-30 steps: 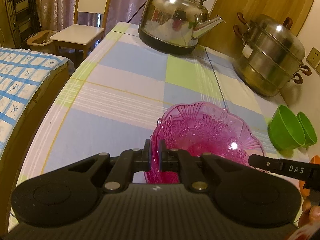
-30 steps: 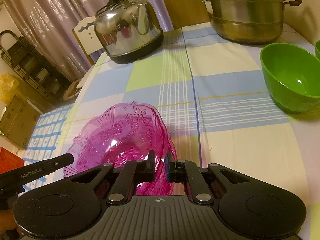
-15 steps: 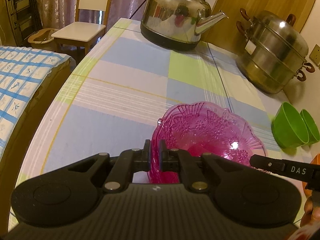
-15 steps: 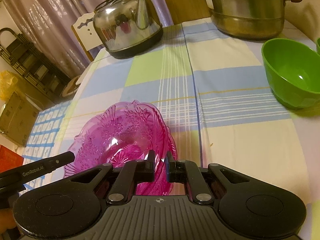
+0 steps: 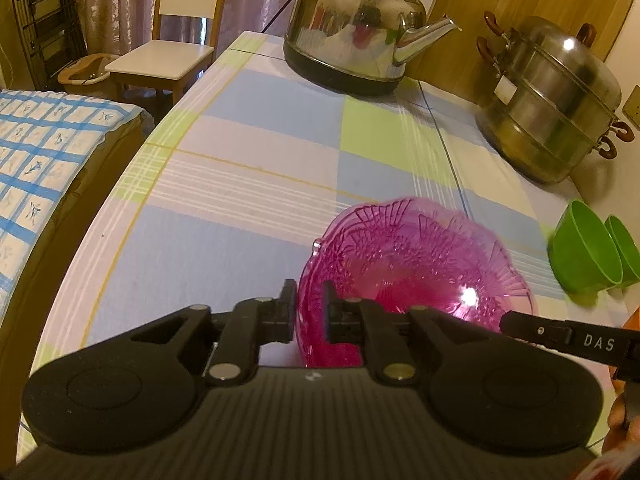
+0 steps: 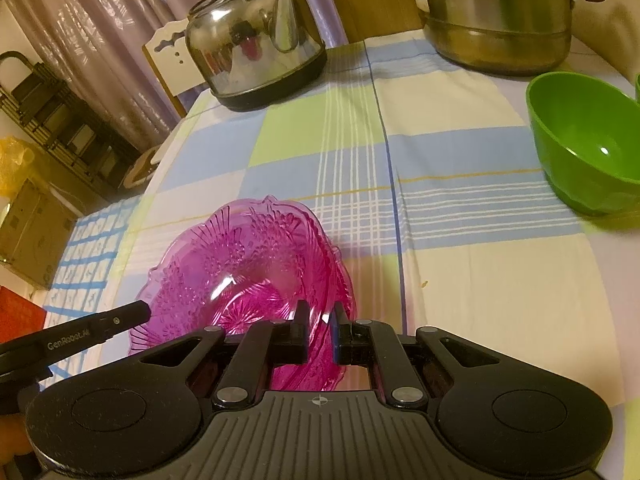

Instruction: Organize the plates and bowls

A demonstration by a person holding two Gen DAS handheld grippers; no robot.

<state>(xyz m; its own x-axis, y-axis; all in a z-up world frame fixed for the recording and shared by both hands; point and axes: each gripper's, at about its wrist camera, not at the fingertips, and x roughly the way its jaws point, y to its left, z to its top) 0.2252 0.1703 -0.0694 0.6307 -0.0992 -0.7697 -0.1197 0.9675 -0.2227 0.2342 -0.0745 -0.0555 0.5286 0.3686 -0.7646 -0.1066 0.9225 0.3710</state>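
pink bowl held at both rims over the checked desk

bowl, pink and see-through with a pressed flower pattern (image 5: 416, 264), sits low over the near part of the desk (image 5: 248, 152), tilted, its scalloped rim between the fingers of both tools. the left gripper (image 5: 310, 312) straddles the bowl's left rim; its jaws are opening, a clear gap shows on either side of the rim, and the pads no longer press on it. the right gripper (image 6: 319, 332) is clamped narrow on the bowl's right rim, the pink edge pinched between the two pads. in the right wrist view the left tool's finger, lettered along its side, reaches in from the lower left and ends at the bowl's far edge; in the left wrist view the right tool's finger comes in from the lower right and meets the opposite edge.

the desk carries a cloth of blue, green and cream squares with white and yellow lines. well to the right of the pink bowl stand two green bowls (image 5: 582, 252), one just beside the other. at the far end sit a shiny steel kettle (image 5: 360, 36) with a dark base and, right of it, a stacked steel steamer pot (image 5: 548, 100) with brown handles. beyond the desk's left corner stands a wooden chair (image 5: 164, 56) before pale curtains; a bed with a blue-checked cover (image 5: 44, 148) lies along the left.
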